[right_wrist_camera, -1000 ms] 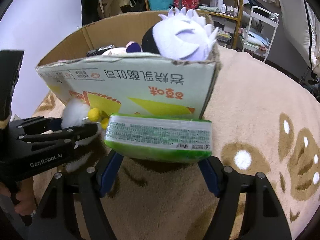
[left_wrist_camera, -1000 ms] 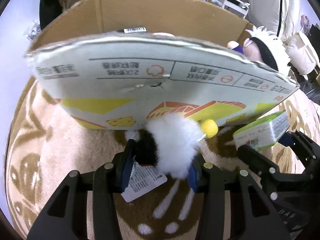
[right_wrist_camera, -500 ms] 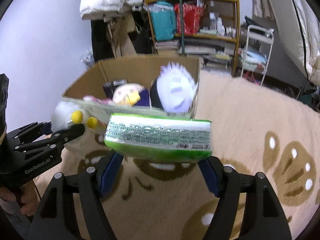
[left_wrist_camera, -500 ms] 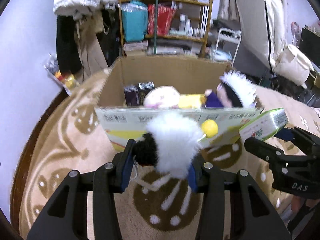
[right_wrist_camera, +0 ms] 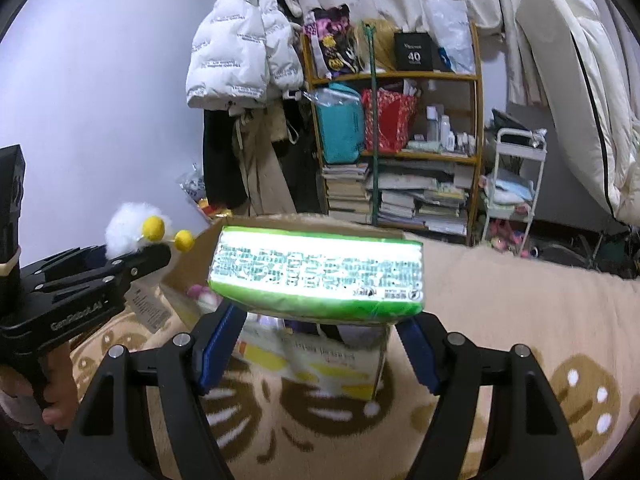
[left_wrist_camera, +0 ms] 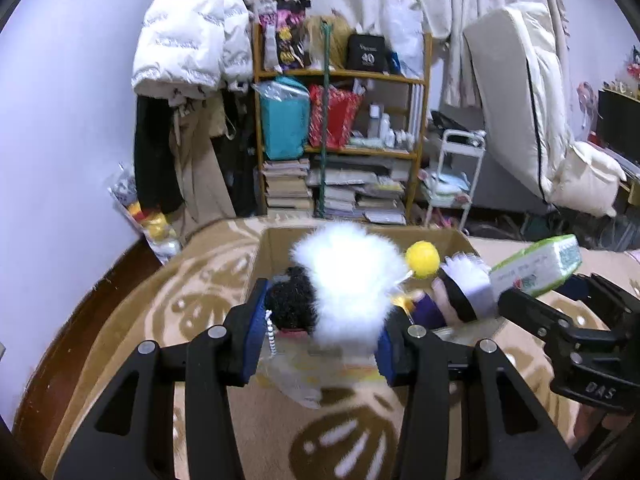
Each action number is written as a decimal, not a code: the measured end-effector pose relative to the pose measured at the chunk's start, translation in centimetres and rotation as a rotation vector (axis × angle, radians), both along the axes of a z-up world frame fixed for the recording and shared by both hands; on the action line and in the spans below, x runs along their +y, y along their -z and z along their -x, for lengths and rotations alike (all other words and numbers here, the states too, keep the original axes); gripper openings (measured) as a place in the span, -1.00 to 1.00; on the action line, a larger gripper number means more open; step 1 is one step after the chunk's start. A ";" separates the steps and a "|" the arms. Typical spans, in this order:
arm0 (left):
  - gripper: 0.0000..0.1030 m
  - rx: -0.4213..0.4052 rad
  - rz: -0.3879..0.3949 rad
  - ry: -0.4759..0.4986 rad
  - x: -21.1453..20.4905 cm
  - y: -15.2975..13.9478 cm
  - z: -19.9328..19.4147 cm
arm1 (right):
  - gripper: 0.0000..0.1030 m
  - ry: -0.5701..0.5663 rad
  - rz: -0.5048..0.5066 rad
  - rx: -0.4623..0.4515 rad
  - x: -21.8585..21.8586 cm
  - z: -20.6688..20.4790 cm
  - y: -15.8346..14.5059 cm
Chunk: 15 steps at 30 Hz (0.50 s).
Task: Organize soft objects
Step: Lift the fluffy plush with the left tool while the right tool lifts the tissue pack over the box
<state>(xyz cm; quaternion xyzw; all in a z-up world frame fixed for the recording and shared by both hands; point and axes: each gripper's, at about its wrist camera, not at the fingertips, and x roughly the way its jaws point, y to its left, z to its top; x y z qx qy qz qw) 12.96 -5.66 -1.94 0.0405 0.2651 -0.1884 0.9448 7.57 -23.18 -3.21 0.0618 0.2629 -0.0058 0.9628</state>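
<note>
Plush toy (left_wrist_camera: 344,284): white fur with a black patch and yellow pompoms. Tissue pack (right_wrist_camera: 318,274): green and white wrapper, printed text (illegible). Box (right_wrist_camera: 320,360): brown cardboard, yellow print; rug (right_wrist_camera: 500,320): beige with brown motifs, white dots.

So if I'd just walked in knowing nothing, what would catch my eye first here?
Probably the fluffy white toy with yellow pom-poms, clamped in the left gripper above the open cardboard box. Next, the bright green tissue pack squeezed in the right gripper, also raised over the box. Behind both stands a cluttered wooden shelf.
</note>
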 end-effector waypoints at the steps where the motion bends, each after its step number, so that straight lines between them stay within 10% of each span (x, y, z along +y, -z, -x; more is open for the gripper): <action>1: -0.14 -0.001 0.001 -0.004 0.0 0.0 -0.4 | 0.51 -0.010 0.002 -0.006 0.2 -0.4 -0.2; 15: -0.12 0.064 -0.053 -0.073 0.1 3.0 -4.4 | 0.52 -0.076 0.010 0.025 0.1 -5.2 1.0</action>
